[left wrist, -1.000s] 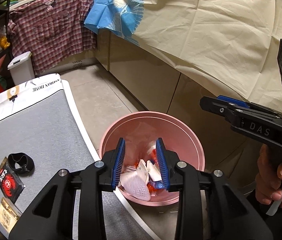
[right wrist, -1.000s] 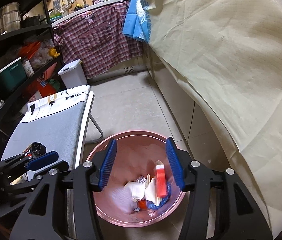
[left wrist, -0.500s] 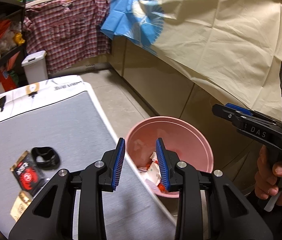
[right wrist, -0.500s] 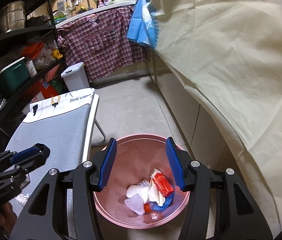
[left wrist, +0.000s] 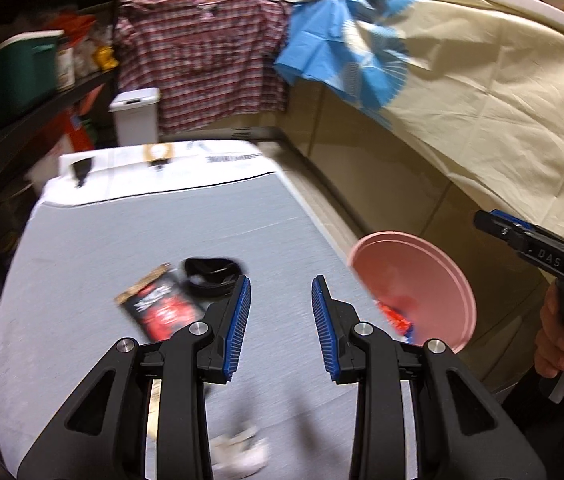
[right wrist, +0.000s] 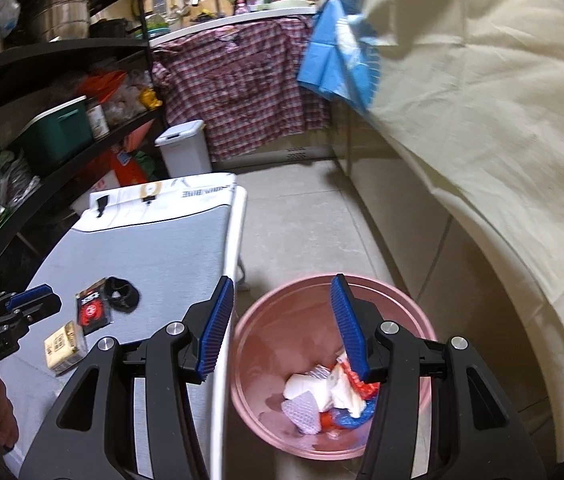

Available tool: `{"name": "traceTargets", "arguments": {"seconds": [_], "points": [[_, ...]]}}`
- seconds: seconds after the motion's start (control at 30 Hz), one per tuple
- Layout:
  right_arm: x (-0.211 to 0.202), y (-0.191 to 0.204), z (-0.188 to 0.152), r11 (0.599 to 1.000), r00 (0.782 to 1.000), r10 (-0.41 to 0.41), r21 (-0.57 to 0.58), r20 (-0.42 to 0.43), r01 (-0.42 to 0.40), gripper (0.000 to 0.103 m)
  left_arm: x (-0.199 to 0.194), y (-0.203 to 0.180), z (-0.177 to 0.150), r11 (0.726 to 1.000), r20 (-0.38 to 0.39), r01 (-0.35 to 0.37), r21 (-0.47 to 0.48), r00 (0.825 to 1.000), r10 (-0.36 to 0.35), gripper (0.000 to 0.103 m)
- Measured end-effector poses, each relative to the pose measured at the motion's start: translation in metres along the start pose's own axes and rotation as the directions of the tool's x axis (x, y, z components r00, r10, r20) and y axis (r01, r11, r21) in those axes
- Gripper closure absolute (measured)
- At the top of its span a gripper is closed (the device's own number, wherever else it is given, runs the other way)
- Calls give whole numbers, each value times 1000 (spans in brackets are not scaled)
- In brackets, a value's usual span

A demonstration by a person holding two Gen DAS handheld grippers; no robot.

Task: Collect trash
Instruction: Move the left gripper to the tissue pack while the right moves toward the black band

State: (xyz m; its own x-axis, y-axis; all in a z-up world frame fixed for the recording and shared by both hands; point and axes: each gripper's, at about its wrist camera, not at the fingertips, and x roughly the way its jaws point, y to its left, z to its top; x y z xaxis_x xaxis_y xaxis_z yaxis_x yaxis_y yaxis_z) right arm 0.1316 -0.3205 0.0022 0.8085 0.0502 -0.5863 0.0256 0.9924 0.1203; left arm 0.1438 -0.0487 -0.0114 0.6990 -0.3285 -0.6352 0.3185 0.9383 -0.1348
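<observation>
A pink bin (right wrist: 402, 312) stands on the floor beside the grey board (left wrist: 161, 232); it holds white, red and blue wrappers (right wrist: 330, 396). On the board lie a red-black packet (left wrist: 157, 308), a black band (left wrist: 211, 276), a tan packet (right wrist: 63, 346) and a crumpled white scrap (left wrist: 241, 454). My left gripper (left wrist: 280, 292) is open and empty above the board, just right of the packet and band. My right gripper (right wrist: 279, 296) is open and empty above the bin's left rim; it also shows in the left wrist view (left wrist: 494, 220).
A white lidded bin (right wrist: 183, 148) stands on the floor beyond the board. Black shelves (right wrist: 41, 80) with boxes are on the left. A cream sheet (right wrist: 482, 120), a blue cloth (right wrist: 338, 60) and a plaid shirt (right wrist: 237, 84) hang over the counter at right and back.
My left gripper has swung left from over the bin to over the board and opened wider. The right gripper stays open over the bin, shifted slightly left.
</observation>
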Motion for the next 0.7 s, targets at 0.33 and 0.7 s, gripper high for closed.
{"name": "traceTargets", "arguments": {"seconds": [0.33, 0.7], "points": [[25, 59, -2, 988, 989, 139, -68, -43, -142, 52, -8, 73, -36, 992, -75, -92, -82, 993, 86, 56], [78, 132, -20, 946, 956, 251, -169, -153, -275, 51, 11, 90, -57, 993, -156, -77, -91, 986, 63, 36]]}}
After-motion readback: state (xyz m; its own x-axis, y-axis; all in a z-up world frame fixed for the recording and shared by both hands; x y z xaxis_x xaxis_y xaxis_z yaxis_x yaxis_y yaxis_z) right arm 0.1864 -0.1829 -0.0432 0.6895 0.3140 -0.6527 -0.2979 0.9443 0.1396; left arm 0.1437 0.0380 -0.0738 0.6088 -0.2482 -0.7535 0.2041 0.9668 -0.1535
